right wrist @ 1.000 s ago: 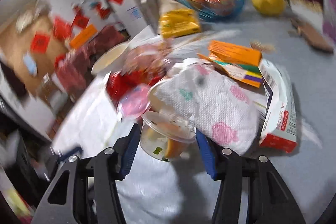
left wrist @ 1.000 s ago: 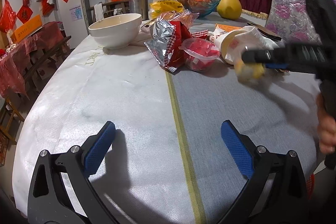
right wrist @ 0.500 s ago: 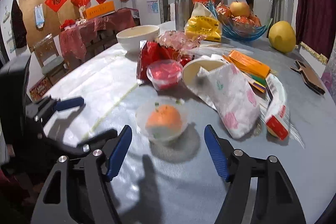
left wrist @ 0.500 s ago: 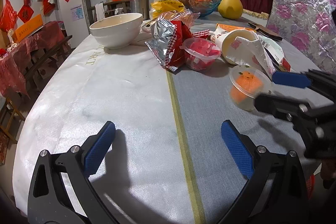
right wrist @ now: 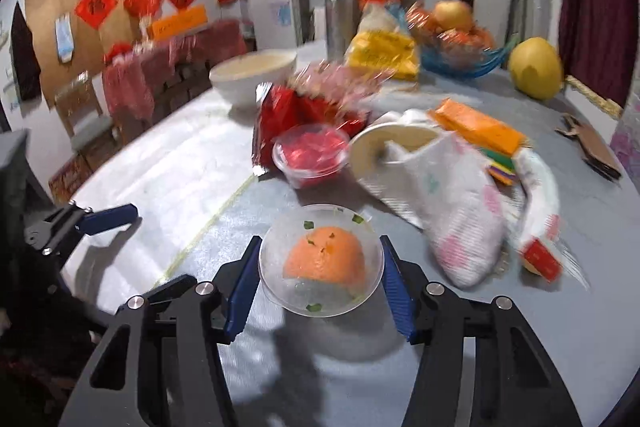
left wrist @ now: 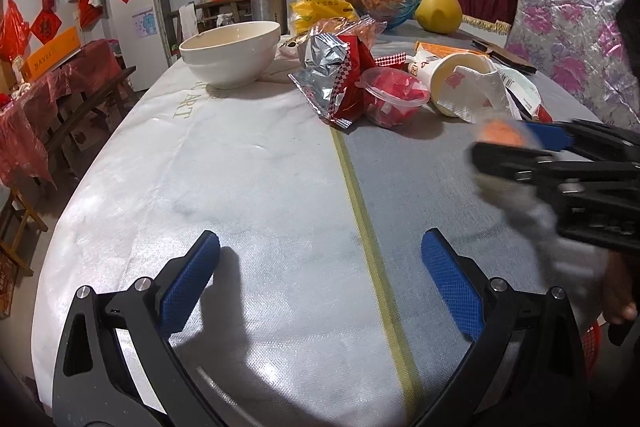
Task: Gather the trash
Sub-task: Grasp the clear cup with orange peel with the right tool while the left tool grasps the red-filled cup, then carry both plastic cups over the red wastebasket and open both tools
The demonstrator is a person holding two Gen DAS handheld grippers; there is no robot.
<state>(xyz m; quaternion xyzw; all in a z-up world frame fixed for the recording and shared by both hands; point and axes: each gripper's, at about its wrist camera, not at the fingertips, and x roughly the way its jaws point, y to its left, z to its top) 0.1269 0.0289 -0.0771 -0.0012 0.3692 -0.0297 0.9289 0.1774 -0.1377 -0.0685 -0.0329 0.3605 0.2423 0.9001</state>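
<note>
With the right gripper (right wrist: 320,281) clenched on the clear plastic cup holding orange peel (right wrist: 321,261), keep it level and squeeze gently while carrying it off the desk (right wrist: 560,307), the left gripper's (left wrist: 318,281) fingers released.

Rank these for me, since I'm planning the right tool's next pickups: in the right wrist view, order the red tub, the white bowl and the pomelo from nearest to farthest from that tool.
1. Red tub: just ahead of the right tool, slightly left.
2. White bowl: farther back, left.
3. Pomelo: far right, near the table's back edge.
</note>
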